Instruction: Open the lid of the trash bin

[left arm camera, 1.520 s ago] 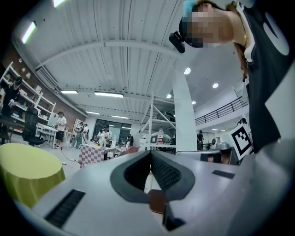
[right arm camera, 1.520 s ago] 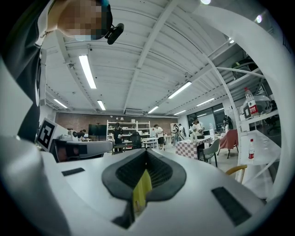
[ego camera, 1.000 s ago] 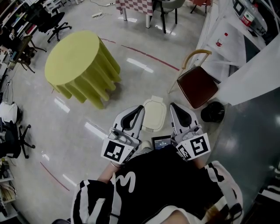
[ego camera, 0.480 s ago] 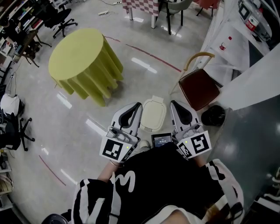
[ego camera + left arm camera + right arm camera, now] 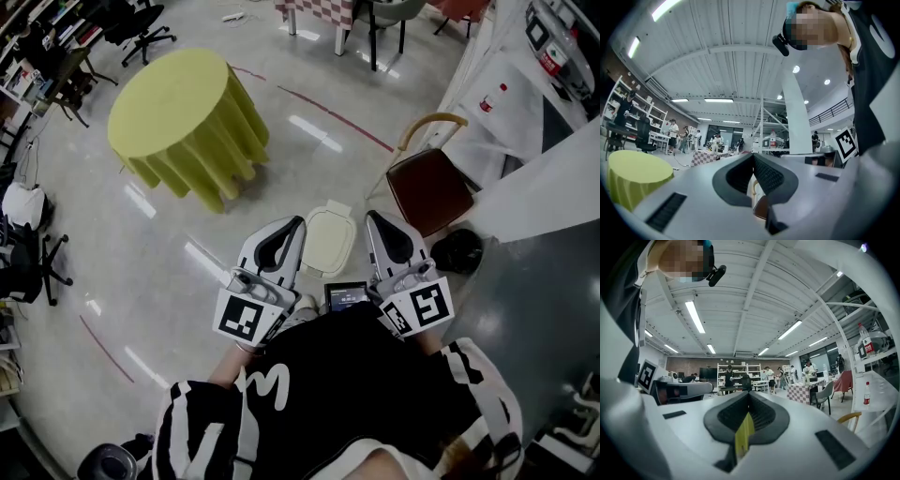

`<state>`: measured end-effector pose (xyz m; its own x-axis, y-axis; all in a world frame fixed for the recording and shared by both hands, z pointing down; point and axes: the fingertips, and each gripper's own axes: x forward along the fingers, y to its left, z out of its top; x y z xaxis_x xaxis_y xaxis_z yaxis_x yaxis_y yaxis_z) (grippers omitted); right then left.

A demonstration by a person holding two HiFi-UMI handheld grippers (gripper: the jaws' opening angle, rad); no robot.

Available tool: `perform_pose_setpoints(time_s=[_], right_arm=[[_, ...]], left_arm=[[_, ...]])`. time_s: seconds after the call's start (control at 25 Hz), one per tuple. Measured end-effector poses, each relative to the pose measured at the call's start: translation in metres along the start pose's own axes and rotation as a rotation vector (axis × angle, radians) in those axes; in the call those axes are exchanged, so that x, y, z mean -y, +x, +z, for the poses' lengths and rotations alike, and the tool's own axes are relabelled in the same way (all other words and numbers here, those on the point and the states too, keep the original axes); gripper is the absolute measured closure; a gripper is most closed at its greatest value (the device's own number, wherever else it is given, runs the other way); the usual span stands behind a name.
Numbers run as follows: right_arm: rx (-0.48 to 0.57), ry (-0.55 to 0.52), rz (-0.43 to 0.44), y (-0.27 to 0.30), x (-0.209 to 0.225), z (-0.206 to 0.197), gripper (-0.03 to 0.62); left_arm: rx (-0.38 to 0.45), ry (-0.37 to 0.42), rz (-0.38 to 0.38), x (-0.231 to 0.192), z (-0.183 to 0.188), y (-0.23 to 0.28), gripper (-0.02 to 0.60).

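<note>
The trash bin [image 5: 328,242] stands on the grey floor just ahead of me, and its cream lid lies flat and closed. My left gripper [image 5: 298,225] is held close to my body at the bin's left side, jaws shut with nothing in them. On the bin's right side, my right gripper [image 5: 370,217] is also shut and empty. Neither gripper touches the lid. In the left gripper view the left gripper [image 5: 753,157] shows its padded tips pressed together, pointing across the hall. The right gripper [image 5: 749,394] looks the same in the right gripper view.
A round table with a yellow-green cloth [image 5: 178,103] stands to the far left. A brown-seated chair [image 5: 429,192] and a black round object [image 5: 457,251] sit right of the bin, beside a white-draped table [image 5: 525,122]. Office chairs [image 5: 28,272] line the left edge.
The head view has shifted a little, so the yellow table and the chair sit slightly further right and higher. Both grippers stay shut in the same place beside the bin.
</note>
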<state>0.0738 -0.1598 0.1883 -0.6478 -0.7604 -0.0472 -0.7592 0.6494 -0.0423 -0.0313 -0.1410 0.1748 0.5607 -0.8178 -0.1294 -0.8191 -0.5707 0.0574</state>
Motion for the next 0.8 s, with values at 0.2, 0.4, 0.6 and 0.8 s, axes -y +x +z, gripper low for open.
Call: perform_pose_setpoints(time_s=[0.2, 0.4, 0.6, 0.8], right_arm=[[-0.014, 0.01, 0.018, 0.003, 0.003, -0.006, 0.591], [-0.035, 0.015, 0.039, 0.009, 0.003, -0.015, 0.591], [-0.052, 0.018, 0.062, 0.014, 0.002, -0.021, 0.591], [-0.071, 0.025, 0.082, 0.018, 0.0, -0.03, 0.591]], left_arm=[[-0.005, -0.013, 0.014, -0.002, -0.005, 0.002, 0.574], [-0.02, -0.024, 0.033, -0.007, -0.014, 0.002, 0.574], [-0.012, -0.017, 0.057, -0.013, -0.014, 0.004, 0.575], [-0.05, -0.038, 0.075, -0.016, -0.031, -0.002, 0.575]])
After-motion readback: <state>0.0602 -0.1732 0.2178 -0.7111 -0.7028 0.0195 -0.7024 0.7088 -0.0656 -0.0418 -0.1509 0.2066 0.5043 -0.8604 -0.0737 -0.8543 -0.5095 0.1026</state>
